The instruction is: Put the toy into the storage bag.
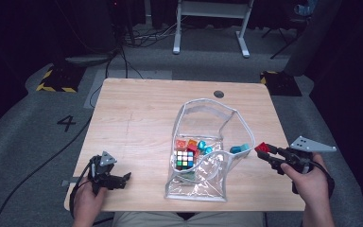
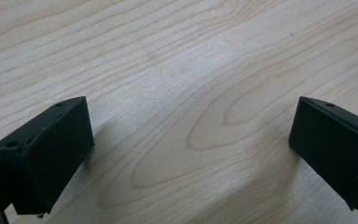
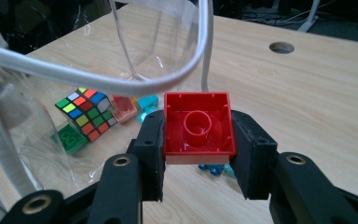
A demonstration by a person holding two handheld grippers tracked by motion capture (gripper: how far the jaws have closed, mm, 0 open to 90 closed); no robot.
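Red block (image 3: 197,129): we hold it pinched between the jaws of our right gripper (image 1: 266,153), hollow underside facing the gripper's camera, lifted off the table near the right edge.
Clear bag (image 1: 203,156): lies just left of the block, its white-trimmed mouth (image 3: 135,84) standing open toward the block.
Key relation: the bag opening is to the left and slightly far of the block; we judge the coming move to be a short carry leftward over the trim, then a release.
Inside the bag: a puzzle cube (image 3: 86,113), a green block (image 3: 70,138), and orange and turquoise pieces.
Loose pieces: blue blocks (image 1: 239,149) rest on the table between bag and right gripper.
Left gripper (image 1: 118,180): jaws spread wide over bare wood at the near left, gripping nothing, well apart from the bag.
Nearer hand: the right.
Table (image 1: 142,109): pale wood.
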